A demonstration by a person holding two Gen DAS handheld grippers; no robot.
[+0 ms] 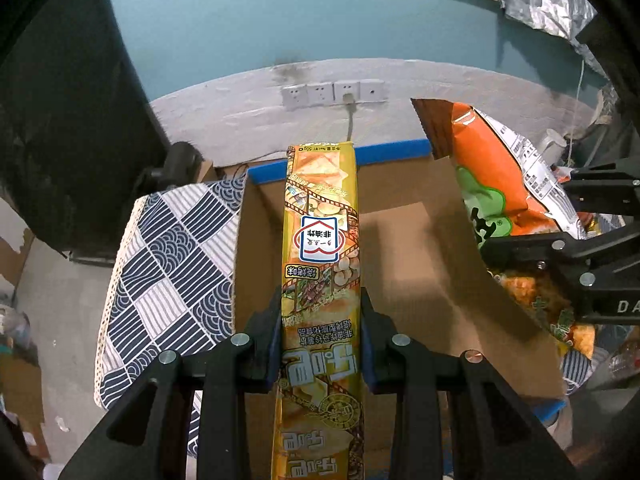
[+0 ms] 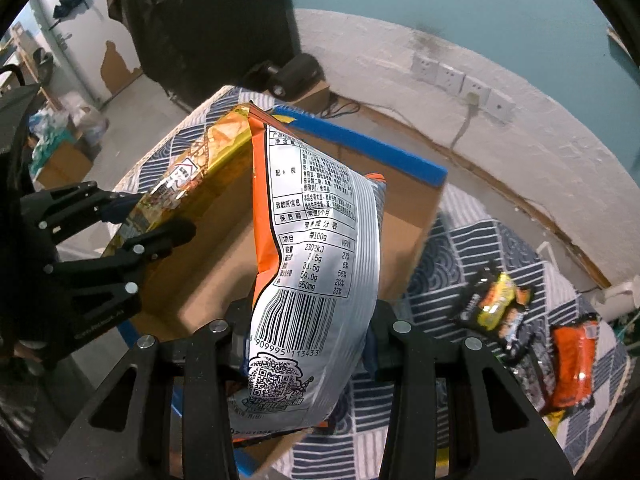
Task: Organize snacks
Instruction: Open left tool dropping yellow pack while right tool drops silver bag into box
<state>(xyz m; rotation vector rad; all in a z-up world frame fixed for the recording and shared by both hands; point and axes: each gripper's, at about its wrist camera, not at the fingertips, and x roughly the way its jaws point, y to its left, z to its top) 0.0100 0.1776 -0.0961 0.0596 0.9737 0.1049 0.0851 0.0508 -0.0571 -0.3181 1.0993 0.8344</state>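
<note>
Left hand-held gripper (image 1: 322, 344): pinching a yellow pack (image 1: 322, 240) between its blue pads, near the pack's middle.
Yellow pack: long and narrow; its long axis runs straight out along the fingers, far end over the box (image 1: 420, 240).
Right hand-held gripper (image 2: 306, 344): clamped on an orange bag (image 2: 316, 240) at its lower part; the silver back with barcode faces the camera.
Orange bag: puffy, standing up from the fingers, its top edge leaning out over the box.
Box: open cardboard with blue-taped rims, on a table under a patterned cloth (image 1: 172, 260); the floor of the box that shows looks bare.
Key relation: both packs hang above the box opening, yellow toward its left side, orange toward its right, close together but apart; each gripper points steeply down into it.
Nearer hand: hard to judge; both seem about equally far over the box.
Likely next: lower and let go, yellow pack laid lengthwise.
Left over: 2 more snack packs (image 2: 496, 300) lie on the cloth, right of the box.
</note>
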